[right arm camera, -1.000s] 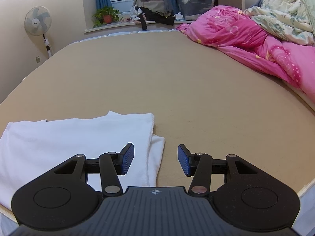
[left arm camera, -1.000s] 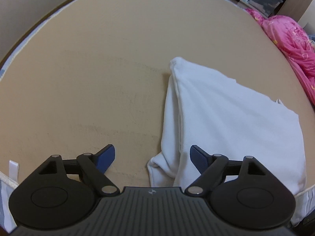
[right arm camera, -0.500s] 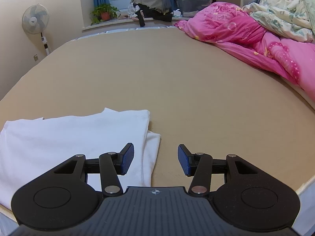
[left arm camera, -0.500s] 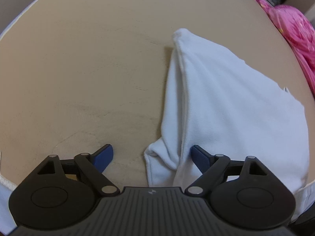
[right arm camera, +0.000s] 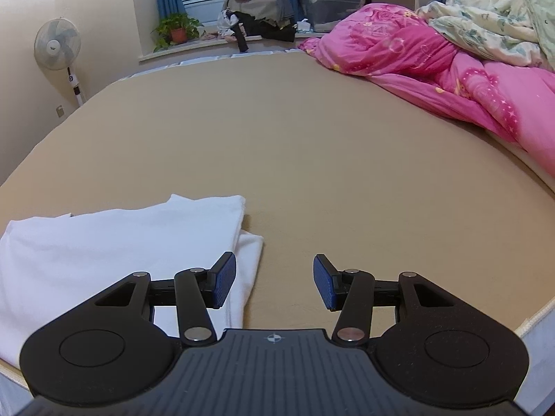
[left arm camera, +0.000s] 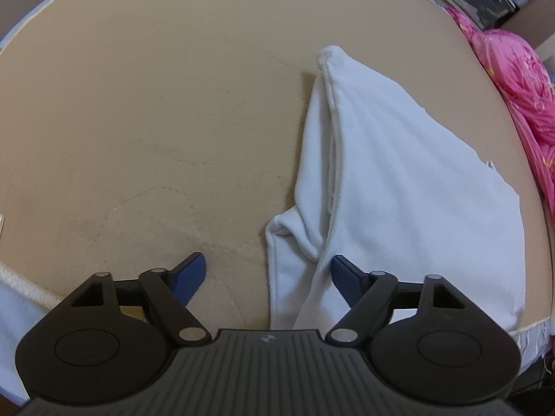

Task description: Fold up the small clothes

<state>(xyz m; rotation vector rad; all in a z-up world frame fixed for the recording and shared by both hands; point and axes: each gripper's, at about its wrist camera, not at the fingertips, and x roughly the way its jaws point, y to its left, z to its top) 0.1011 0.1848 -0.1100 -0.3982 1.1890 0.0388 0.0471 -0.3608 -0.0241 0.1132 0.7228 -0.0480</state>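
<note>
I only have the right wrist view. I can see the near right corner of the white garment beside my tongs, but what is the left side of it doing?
Observer: In the left wrist view a sleeve sticks out from under the folded white garment on its left side, not yet tucked in.
Operator: Where are the left tongs?
Observer: The left tongs are open and straddle that sleeve end; the pads are not pressing on it. They have just been closing a little.
Operator: Anything else on that side of the bed?
Observer: No. Left of the garment there is only bare tan sheet, lightly creased.
</note>
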